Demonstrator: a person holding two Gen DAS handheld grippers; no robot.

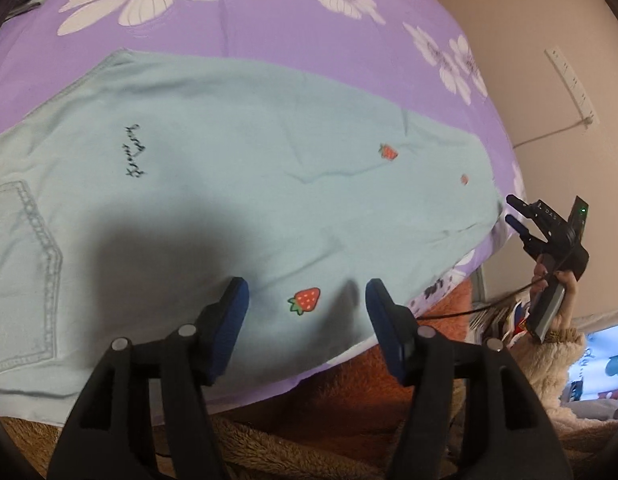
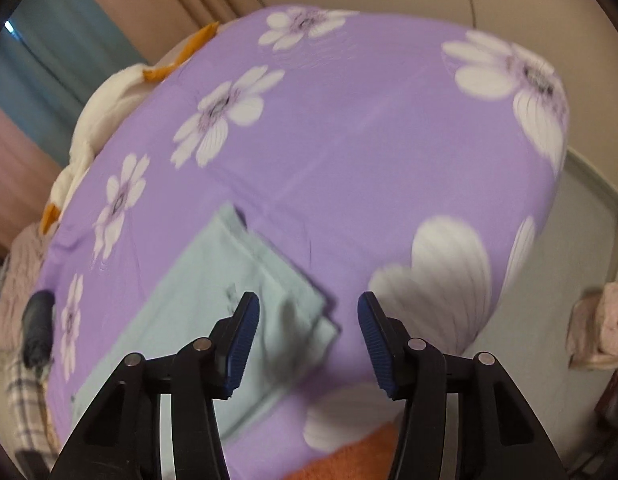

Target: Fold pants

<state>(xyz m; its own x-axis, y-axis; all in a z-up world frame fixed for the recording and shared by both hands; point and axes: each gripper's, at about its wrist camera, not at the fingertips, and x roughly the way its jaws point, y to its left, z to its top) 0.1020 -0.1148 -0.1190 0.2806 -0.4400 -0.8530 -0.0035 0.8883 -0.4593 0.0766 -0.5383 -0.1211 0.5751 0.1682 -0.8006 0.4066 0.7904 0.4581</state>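
Pale green pants [image 1: 237,184] are lying flat on a purple flowered bed [image 1: 269,28]; the left claw [image 1: 305,312] and right claw [image 2: 309,340] are both hovering apart, gripping nothing

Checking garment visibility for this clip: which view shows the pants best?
The left wrist view: the pants lie spread across the purple sheet, pocket, lettering and strawberries visible. The right wrist view shows only one blurred leg end.

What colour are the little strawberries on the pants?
Red with green leaves, on the pale mint pants; the strawberry shows best in the left wrist view.
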